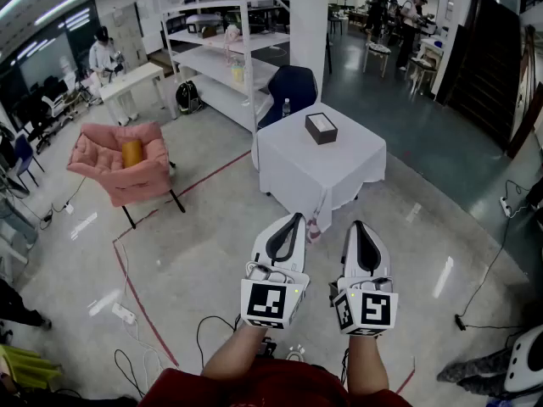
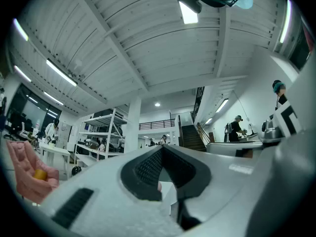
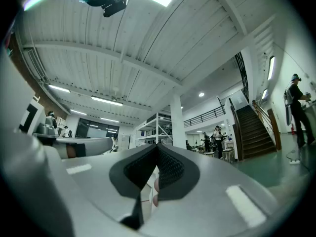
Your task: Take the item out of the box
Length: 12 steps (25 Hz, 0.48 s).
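Approach with nothing held.
Head view: small dark box with white top (image 1: 321, 128) sits on white-clothed table (image 1: 356, 172), well ahead of left gripper (image 1: 296, 219) and right gripper (image 1: 357, 225), carried side by side. Left gripper view: jaws together, empty. Right gripper view: same, likely idle until the box is within reach.

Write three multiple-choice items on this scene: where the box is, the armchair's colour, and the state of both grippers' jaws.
1. Where is the dark box? A on the floor; B on the white-clothed table; C on a shelf.
2. What colour is the armchair? A pink; B blue; C green.
3. How do the jaws of the left gripper and right gripper stand? A wide apart; B together, empty; C closed on the box.
Answers: B, it sits on the tablecloth; A, its cushions are pink; B, each gripper view shows pads meeting with nothing between.
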{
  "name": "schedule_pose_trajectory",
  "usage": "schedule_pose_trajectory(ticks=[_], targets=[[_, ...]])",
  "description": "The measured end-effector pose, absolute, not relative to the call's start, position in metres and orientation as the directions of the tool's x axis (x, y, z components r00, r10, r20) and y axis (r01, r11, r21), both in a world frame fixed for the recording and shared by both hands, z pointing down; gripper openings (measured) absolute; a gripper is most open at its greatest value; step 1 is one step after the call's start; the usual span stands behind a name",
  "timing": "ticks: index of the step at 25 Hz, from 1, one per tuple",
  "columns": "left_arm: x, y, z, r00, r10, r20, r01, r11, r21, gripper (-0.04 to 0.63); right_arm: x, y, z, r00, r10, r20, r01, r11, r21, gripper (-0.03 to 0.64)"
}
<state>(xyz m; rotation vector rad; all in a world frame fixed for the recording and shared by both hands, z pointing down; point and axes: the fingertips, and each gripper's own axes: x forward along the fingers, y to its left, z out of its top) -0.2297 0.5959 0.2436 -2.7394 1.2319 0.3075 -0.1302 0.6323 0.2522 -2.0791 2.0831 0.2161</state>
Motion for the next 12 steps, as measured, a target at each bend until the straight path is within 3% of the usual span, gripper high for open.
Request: schedule_pose_trajectory(ticks=[12], targets=[[-0.197, 0.614, 0.241, 0.646, -0.718, -0.259, -0.75, -0.66, -0.041, 0.002, -0.097, 0.65, 0.257, 0.018, -0.967, -0.254, -0.997, 0.001, -0.073, 0.002]])
